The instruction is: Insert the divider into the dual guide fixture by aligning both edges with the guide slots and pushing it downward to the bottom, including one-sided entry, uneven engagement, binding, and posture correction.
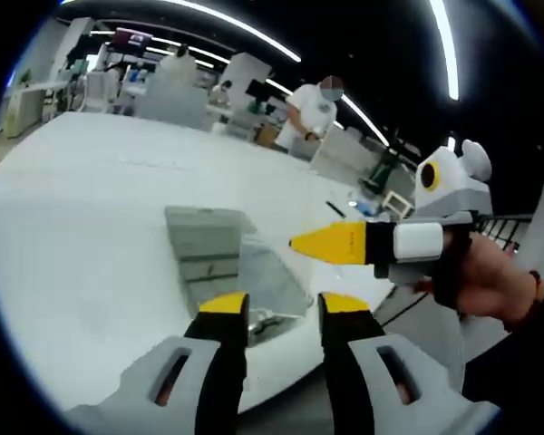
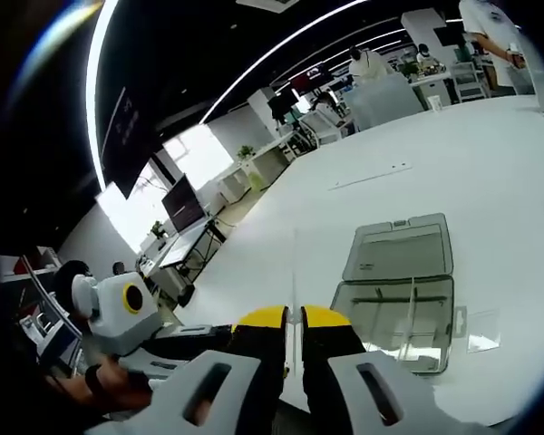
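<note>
1. The right gripper (image 2: 292, 317) has its yellow-tipped fingers (image 2: 261, 319) pressed nearly together, pinching the bottom edge of a thin clear sheet, the divider (image 2: 295, 272), which stands up edge-on from between them in the right gripper view.
2. The left gripper (image 1: 284, 308) has its fingers (image 1: 223, 304) spread apart and released, with nothing between them; through the gap a corner of the fixture shows.
3. In the left gripper view the right gripper (image 1: 344, 243) comes in from the right, its yellow tip pointing left above the fixture, held by a person's hand (image 1: 490, 281).
4. In the right gripper view the left gripper (image 2: 118, 313) sits at the lower left, held by a hand (image 2: 95, 385).
5. The dual guide fixture (image 2: 403, 304) is a clear, box-like tray lying on the white bench (image 2: 453, 154), with its grey lid (image 2: 401, 246) open flat behind it. It lies to the right of the divider, apart from it.
6. The fixture (image 1: 263, 276) also lies just beyond the left fingers, with the lid (image 1: 204, 237) beside it.
7. At the far edge of the bench (image 1: 91, 227) a person in white (image 1: 310, 113) stands among desks and equipment.
</note>
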`<state>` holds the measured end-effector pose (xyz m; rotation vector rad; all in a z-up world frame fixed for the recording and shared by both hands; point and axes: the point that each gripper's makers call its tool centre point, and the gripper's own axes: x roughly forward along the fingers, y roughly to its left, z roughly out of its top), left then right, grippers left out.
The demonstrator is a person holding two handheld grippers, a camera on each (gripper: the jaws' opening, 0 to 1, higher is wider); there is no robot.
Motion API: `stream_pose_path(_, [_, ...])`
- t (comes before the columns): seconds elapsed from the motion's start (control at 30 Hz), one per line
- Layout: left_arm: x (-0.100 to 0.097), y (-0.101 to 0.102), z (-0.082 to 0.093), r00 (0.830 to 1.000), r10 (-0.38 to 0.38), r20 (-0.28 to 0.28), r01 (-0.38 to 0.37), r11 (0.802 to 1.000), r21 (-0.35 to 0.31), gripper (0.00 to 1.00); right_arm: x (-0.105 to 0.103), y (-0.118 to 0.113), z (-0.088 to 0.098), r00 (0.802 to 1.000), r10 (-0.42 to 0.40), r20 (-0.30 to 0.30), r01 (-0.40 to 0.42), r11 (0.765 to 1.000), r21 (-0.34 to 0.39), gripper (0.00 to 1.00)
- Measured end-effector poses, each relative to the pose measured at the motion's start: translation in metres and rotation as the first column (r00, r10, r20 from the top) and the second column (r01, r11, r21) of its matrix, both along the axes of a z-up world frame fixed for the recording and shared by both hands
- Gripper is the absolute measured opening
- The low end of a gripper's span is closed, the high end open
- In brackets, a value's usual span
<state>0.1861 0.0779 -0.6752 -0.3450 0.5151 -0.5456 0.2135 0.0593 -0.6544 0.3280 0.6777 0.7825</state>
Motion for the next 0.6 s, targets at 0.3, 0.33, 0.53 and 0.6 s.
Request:
stream_pose_path(0.3, [-0.003,0.017,-0.004,1.000,-0.017,0.006,0.017,1.000,0.016,0.37,0.004,-0.004,-0.006,0.998,-0.033,-0.051,0.032,0.999,-0.027,0.00])
stream_pose_path(0.33, [-0.003,0.018,-0.004,1.000,-0.024,0.009,0.024,1.000,0.015,0.39,0.004,-0.003,-0.005,0.998,-0.033,-0.055,0.032,0.999,-0.023,0.00])
stream_pose_path(0.53, [-0.001,0.010,-0.006,0.996,-0.084,0.016,0.084,0.996,0.017,0.45,-0.003,0.008,-0.009,0.995,-0.020,-0.101,0.019,1.000,-0.009,0.01])
stream_pose_path(0.6, [-0.002,0.005,-0.009,0.993,-0.120,0.017,0.119,0.992,0.038,0.46,-0.006,0.011,-0.009,0.994,-0.014,-0.110,0.013,1.000,-0.006,0.01])
